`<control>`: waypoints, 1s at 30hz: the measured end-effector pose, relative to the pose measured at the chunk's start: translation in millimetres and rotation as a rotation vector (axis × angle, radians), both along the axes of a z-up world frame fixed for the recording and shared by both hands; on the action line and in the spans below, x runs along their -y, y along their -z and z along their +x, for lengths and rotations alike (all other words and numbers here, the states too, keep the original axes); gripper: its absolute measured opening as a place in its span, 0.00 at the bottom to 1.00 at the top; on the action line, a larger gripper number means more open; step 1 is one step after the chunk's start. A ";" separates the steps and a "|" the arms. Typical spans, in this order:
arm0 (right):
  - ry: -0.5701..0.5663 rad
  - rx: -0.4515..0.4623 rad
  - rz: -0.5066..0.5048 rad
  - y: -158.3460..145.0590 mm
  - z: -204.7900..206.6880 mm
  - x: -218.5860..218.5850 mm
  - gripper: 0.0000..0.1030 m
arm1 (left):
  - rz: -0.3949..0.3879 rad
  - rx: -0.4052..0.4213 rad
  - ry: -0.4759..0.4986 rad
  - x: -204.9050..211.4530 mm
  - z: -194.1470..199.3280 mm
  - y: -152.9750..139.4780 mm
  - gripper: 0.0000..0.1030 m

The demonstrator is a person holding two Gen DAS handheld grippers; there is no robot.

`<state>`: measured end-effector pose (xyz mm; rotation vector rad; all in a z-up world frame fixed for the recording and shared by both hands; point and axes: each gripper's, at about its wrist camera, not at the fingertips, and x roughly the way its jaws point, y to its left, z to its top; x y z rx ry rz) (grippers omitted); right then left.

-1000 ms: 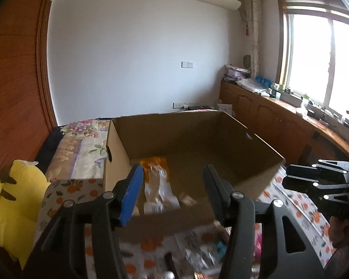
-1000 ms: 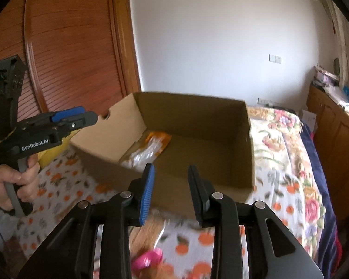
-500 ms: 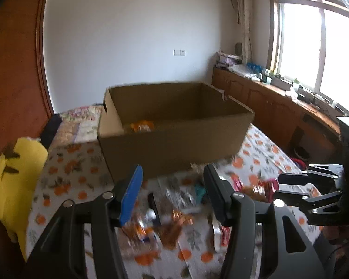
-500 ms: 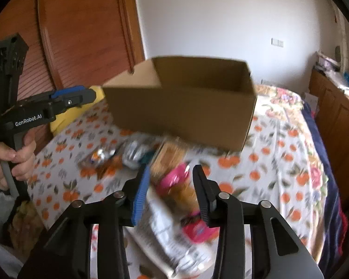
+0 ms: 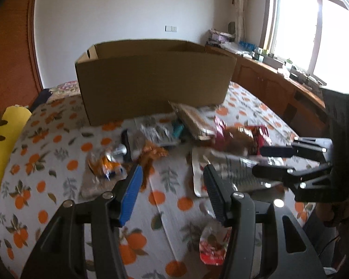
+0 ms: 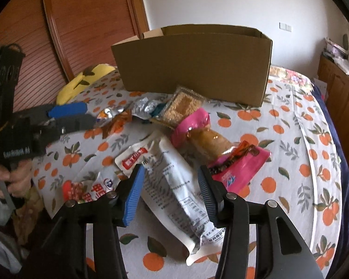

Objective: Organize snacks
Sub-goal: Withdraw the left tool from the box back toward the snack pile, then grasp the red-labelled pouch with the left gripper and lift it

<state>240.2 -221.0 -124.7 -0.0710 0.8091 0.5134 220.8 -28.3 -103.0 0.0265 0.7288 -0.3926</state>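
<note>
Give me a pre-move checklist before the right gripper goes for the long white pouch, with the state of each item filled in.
1. Right gripper empty: ok, its jaws are opening and nothing is pinched between them.
2. White pouch lined up: ok, it lies on the orange-print cloth right below the jaws.
3. Pouch free of other snacks: not ok, the pink packet lies against its right edge; whether it overlaps, cannot tell.
4. Left gripper out of the way: ok, it is off to the left over the foil packets.
5. Cardboard box open on top: ok.
6. Room inside the box: cannot tell, its inside is hidden.
</note>
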 end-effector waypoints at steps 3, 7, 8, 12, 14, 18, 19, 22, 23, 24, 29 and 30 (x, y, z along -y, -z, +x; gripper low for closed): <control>-0.010 -0.008 -0.015 4.3 -3.9 -0.9 0.51 | -0.006 -0.025 0.005 0.5 -5.1 7.4 0.53; -0.016 -0.019 -0.034 8.4 -7.3 0.7 0.55 | -0.022 -0.048 0.012 1.0 -11.2 13.0 0.53; -0.017 -0.020 -0.037 8.7 -7.0 1.0 0.57 | -0.029 -0.054 0.015 1.2 -12.3 13.8 0.53; -0.009 -0.015 -0.092 11.5 -7.4 1.1 0.64 | -0.058 -0.074 0.028 2.9 -16.1 16.3 0.54; -0.017 -0.012 -0.113 12.9 -8.7 0.6 0.67 | -0.061 -0.082 0.038 4.6 -17.9 17.1 0.54; -0.029 -0.006 -0.138 14.6 -10.5 -0.5 0.69 | -0.056 -0.079 0.053 7.2 -23.1 16.8 0.55; -0.035 -0.003 -0.144 15.0 -10.8 -1.4 0.70 | -0.055 -0.078 0.055 7.4 -24.4 16.8 0.55; -0.054 0.007 -0.177 16.6 -11.9 -5.6 0.72 | -0.056 -0.084 0.062 7.5 -27.7 17.3 0.56; -0.055 0.012 -0.193 17.6 -12.2 -6.9 0.73 | -0.056 -0.085 0.065 7.8 -29.2 17.5 0.57; -0.056 0.015 -0.209 18.8 -12.2 -8.4 0.73 | -0.053 -0.086 0.066 8.3 -31.0 17.9 0.57; -0.038 0.009 -0.228 24.1 -2.7 -8.5 0.73 | -0.043 -0.085 0.075 12.8 -36.7 20.3 0.59; -0.037 -0.009 -0.210 24.9 0.6 -6.5 0.73 | -0.040 -0.088 0.078 14.3 -37.7 21.6 0.59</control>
